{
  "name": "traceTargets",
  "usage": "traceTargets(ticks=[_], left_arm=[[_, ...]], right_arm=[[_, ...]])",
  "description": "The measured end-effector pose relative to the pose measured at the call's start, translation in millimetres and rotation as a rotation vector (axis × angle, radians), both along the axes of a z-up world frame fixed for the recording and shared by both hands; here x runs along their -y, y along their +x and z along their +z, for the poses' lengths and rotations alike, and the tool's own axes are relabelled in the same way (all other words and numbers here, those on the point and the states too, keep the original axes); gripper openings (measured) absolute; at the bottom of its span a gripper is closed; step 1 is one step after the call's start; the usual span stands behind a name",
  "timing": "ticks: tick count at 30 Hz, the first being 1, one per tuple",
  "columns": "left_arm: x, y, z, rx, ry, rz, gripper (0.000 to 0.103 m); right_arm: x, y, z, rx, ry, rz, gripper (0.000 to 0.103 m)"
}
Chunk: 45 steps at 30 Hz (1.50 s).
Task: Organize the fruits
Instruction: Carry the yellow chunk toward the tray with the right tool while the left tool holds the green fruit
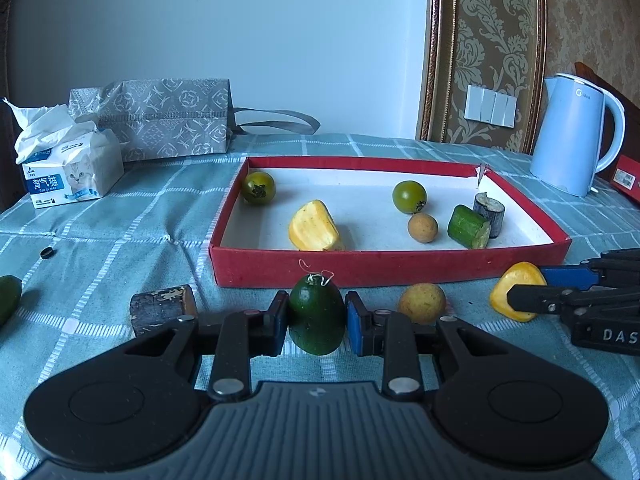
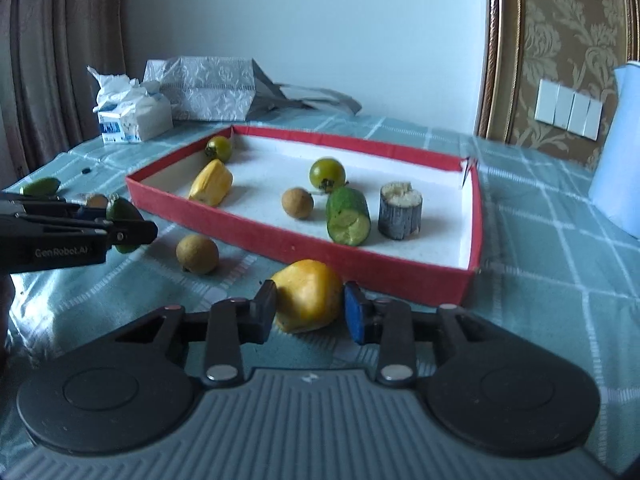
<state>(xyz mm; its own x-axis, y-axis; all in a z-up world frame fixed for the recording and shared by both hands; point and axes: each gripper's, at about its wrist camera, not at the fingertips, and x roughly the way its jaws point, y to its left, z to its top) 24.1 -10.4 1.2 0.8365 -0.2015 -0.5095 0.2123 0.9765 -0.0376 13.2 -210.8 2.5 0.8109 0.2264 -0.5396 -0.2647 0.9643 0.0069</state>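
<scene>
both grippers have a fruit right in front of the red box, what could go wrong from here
1. The left gripper pinches the smooth green fruit at its sides; it may slip when lifted.
2. The right gripper must clear the red box front wall, or the yellow fruit could clip it.
3. A loose longan lies between both grippers and may get knocked away.

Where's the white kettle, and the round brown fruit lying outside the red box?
White plastic kettle (image 1: 570,140), left wrist view, middle of its body.
Round brown fruit (image 2: 197,253), right wrist view, centre of its skin.
</scene>
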Motion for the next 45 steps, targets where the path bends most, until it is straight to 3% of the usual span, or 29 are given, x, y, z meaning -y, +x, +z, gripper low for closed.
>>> traceTargets(ticks=[9,19,28,38,45], left_arm=[[-2,0,1,0.008,-0.012,0.015,0.029],[-4,0,2,0.01,-0.021,0.025,0.029],[-7,-1,4,0.02,-0.03,0.033,0.029],[-7,1,4,0.017,-0.031,0.041,0.029],[-8,1,4,0.017,-0.027,0.052,0.029]], right_arm=[[4,2,1,-0.009,0.048,-0.017,0.03],[-36,-17,10,0.099,-0.132,0.028,0.023],[-42,-20,34,0.175,-0.144,0.022,0.022],[-45,22,66,0.232,-0.171,-0.007,0.022],[-47,55,68,0.234,-0.149,-0.035,0.022]])
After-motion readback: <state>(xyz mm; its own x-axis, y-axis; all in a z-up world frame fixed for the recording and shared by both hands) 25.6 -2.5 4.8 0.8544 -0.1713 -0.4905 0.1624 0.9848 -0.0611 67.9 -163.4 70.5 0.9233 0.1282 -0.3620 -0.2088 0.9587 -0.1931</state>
